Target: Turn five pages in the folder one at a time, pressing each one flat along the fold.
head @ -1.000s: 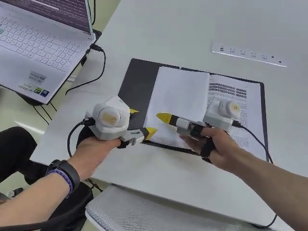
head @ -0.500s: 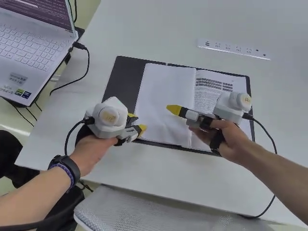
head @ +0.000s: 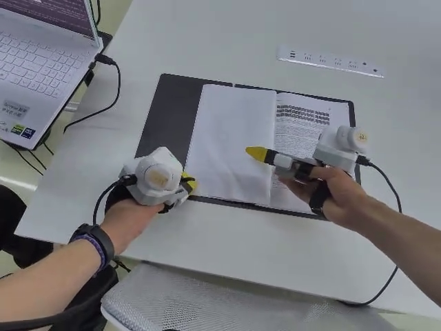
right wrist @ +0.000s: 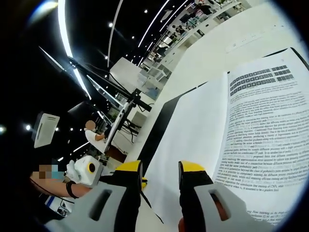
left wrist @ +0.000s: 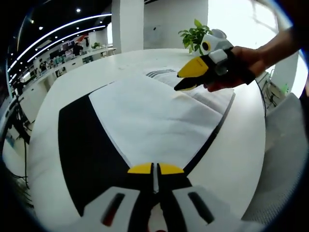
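1. On the white surface (head: 227,41) we see a black folder (head: 165,114) lying open. A laptop (head: 34,62) sits off to its left and a power strip (head: 329,61) lies beyond its far edge.
2. Over the folder's left half lies a blank page (head: 231,138), leaving a band of black cover bare on its left. A printed page (head: 310,121) covers the right half, and the two meet at the fold.
3. We hold the left gripper (left wrist: 154,169) at the folder's near left corner, low over the black cover. Its fingers (left wrist: 141,168) are pressed together tip to tip, with nothing between them.
4. We hold the right gripper (right wrist: 159,170) over the folder's near middle, pointing left across the fold, with its yellow tips above the blank page just beside the fold. Its fingers (right wrist: 192,167) stand a little apart, and we see only page through the gap, so they hold nothing. Whether a tip touches the paper we cannot tell.
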The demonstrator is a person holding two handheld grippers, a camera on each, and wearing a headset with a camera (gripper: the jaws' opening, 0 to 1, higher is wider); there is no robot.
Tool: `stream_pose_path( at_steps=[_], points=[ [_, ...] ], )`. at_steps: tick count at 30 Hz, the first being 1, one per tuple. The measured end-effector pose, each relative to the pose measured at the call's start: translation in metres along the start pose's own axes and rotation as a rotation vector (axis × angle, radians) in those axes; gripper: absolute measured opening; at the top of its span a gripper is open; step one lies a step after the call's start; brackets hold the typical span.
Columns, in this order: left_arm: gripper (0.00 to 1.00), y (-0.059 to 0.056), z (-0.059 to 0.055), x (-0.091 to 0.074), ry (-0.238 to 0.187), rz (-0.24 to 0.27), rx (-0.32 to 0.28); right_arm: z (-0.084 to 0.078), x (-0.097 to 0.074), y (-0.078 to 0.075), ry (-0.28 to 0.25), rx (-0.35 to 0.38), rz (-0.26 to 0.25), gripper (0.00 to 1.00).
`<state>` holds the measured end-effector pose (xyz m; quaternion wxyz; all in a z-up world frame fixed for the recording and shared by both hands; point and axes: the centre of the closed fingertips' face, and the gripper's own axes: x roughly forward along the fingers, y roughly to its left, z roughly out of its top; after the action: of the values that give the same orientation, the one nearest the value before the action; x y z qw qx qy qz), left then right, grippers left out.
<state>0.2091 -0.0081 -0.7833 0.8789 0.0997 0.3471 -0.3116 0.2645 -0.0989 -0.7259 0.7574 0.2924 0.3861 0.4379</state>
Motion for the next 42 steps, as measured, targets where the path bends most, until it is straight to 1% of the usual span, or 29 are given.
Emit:
stream_pose_path(
  at_steps=[5,11,15,23,30,34,39,41,42],
  points=[
    [0.00,0.001,-0.001,0.000,-0.001,0.007,0.003,0.004,-0.001,-0.004,0.023,-0.027,0.003,0.28],
    [0.00,0.004,-0.002,0.003,-0.001,0.013,0.005,0.016,-0.004,-0.013,0.019,-0.040,-0.002,0.26],
    [0.00,0.004,-0.002,0.003,0.000,0.015,0.009,0.024,-0.005,-0.022,0.004,-0.039,-0.015,0.26],
    [0.00,0.004,-0.003,0.005,0.007,0.010,0.014,0.041,-0.005,-0.038,-0.050,-0.033,-0.046,0.21],
    [0.00,0.004,-0.003,0.006,0.012,0.005,0.017,0.048,-0.002,-0.050,-0.074,-0.036,-0.069,0.18],
    [0.00,0.005,-0.003,0.007,0.007,0.001,-0.005,0.052,0.001,-0.056,-0.091,-0.028,-0.078,0.17],
    [0.00,0.004,-0.003,0.007,0.011,0.003,-0.003,0.052,0.005,-0.062,-0.089,-0.026,-0.083,0.16],
    [0.00,0.005,-0.003,0.007,0.011,0.003,-0.006,0.051,0.006,-0.065,-0.084,-0.028,-0.088,0.13],
    [0.00,0.004,-0.003,0.008,0.011,0.002,-0.004,0.051,0.007,-0.067,-0.083,-0.029,-0.086,0.10]
  ],
)
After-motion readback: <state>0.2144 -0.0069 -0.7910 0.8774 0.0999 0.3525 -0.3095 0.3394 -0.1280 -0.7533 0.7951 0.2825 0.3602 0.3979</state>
